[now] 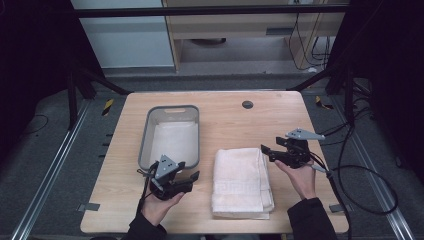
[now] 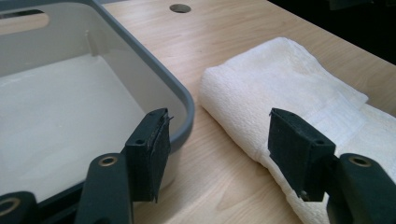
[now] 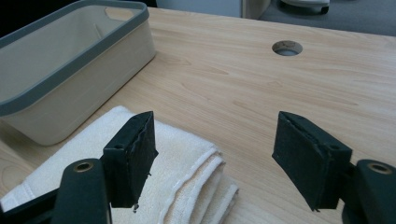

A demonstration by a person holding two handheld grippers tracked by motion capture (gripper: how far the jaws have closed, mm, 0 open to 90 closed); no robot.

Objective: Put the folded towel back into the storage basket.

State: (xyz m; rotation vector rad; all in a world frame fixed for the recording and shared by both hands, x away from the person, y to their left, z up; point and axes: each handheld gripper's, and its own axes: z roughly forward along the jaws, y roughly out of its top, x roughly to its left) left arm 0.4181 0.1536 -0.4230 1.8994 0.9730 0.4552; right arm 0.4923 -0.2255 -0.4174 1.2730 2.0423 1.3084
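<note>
A: Where is the cloth right now?

B: The folded white terry towel (image 1: 242, 181) lies flat on your light wooden table (image 1: 225, 120), just right of the grey-rimmed rectangular plastic bin (image 1: 171, 135).

A: And my tools?

B: Your left gripper (image 1: 192, 178) sits between bin and towel, jaws wide apart, gripping nothing. Your right gripper (image 1: 266, 151) hovers at the towel's far right corner, equally spread and empty.
</note>
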